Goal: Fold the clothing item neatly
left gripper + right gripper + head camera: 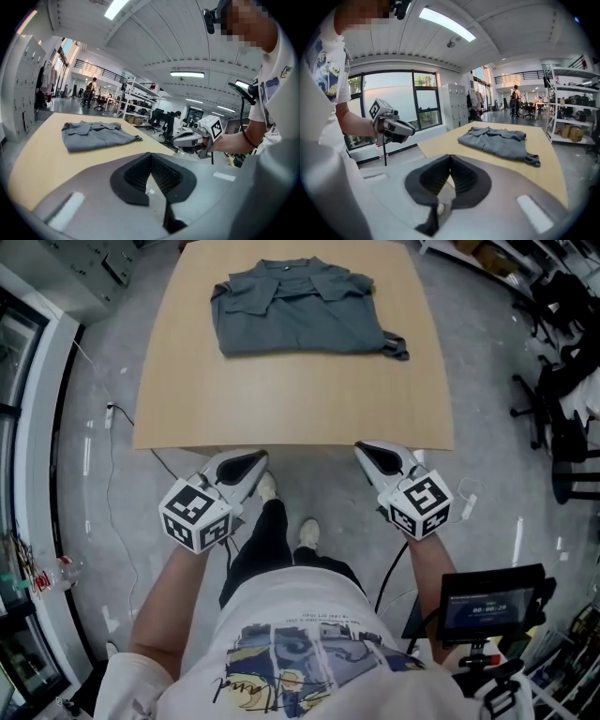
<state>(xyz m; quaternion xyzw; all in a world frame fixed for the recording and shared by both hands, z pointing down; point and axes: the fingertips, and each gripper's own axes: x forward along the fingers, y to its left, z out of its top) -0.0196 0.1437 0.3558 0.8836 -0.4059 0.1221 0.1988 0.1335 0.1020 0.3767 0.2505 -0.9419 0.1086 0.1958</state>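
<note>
Grey shirt, folded into a compact rectangle, lies flat on the wooden table. It is well ahead of both grippers and roughly centred between them. Its collar is on the side farthest from them, and a small loose end trails from the corner on the right gripper's side. The left gripper and right gripper are held side by side, apart, just short of the near table edge and pointing toward the shirt. Both pairs of jaws are fully closed, pads meeting, gripping nothing.
</note>
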